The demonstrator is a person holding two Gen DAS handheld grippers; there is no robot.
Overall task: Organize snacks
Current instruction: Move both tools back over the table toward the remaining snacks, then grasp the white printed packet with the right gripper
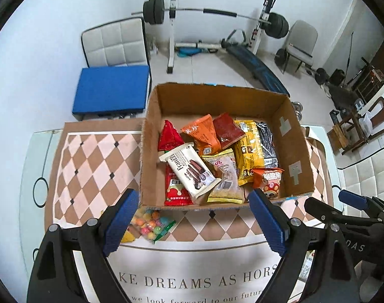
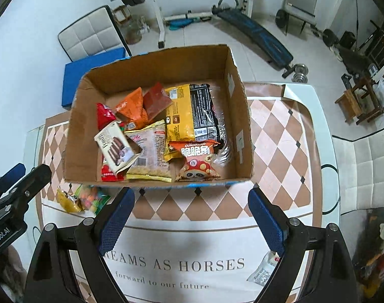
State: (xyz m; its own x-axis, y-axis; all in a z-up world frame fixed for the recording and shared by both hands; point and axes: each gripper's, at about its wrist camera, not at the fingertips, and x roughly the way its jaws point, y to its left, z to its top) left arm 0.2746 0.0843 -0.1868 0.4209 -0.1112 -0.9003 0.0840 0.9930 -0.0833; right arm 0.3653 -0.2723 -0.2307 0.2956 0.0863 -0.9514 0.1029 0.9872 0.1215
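Both the left gripper (image 1: 193, 213) and right gripper (image 2: 190, 210) hang over the near table edge, jaws spread wide and empty. Most snacks already lie in the open brown cardboard box (image 2: 238, 96); a clear bag of coloured sweets (image 1: 151, 223), a gold-wrapped piece (image 2: 69, 202) and a small white packet (image 2: 264, 269) remain outside. A loose pinch could split or drop the sweets. Readable: "Franzzi" I think, "CUICUIJIAO", and the patterned tablecloth's (image 2: 280, 136) "DREAMS AS HORSES"
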